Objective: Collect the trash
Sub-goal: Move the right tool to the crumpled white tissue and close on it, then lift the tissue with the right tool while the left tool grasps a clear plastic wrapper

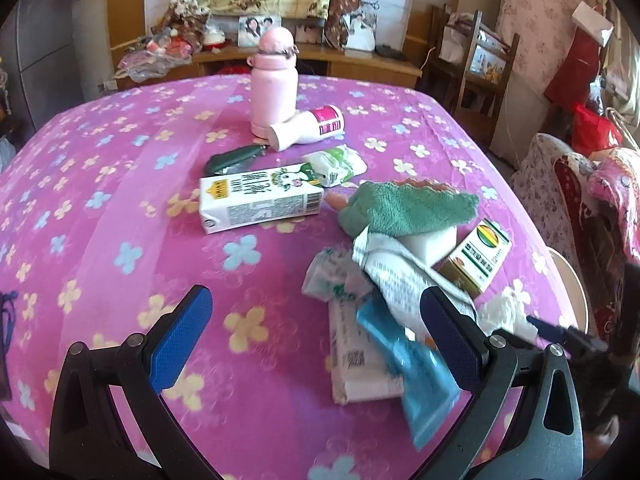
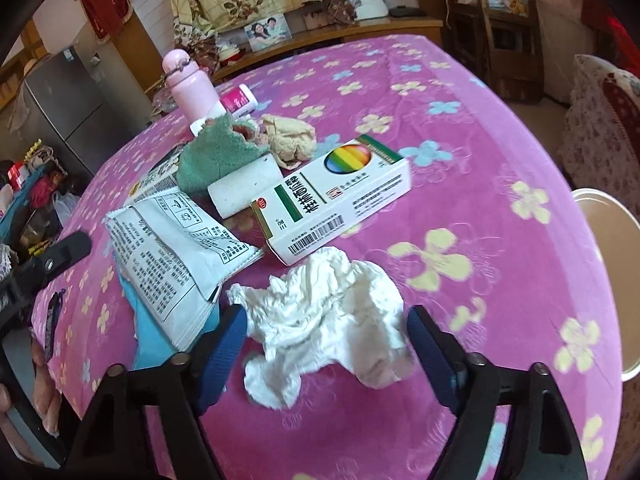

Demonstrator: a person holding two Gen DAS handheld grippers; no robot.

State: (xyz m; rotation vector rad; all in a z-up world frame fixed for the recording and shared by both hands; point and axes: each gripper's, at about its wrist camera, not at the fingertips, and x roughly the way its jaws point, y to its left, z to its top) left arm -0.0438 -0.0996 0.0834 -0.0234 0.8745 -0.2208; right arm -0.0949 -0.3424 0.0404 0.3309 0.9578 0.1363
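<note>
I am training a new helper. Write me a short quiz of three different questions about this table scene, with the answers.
1. True or false: the pink bottle stands upright.
2. What lies between the fingers of the right hand-held gripper? A) crumpled white tissue B) milk carton C) green cloth
3. Fill in: the box with the rainbow circle lies on the ____ flowered tablecloth.

Key
1. True.
2. A: the crumpled white tissue; the pads do not visibly press it.
3. Pink.

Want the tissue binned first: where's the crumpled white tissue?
Right wrist view: tissue lies low centre between the right gripper fingers, just below the rainbow box.
</note>
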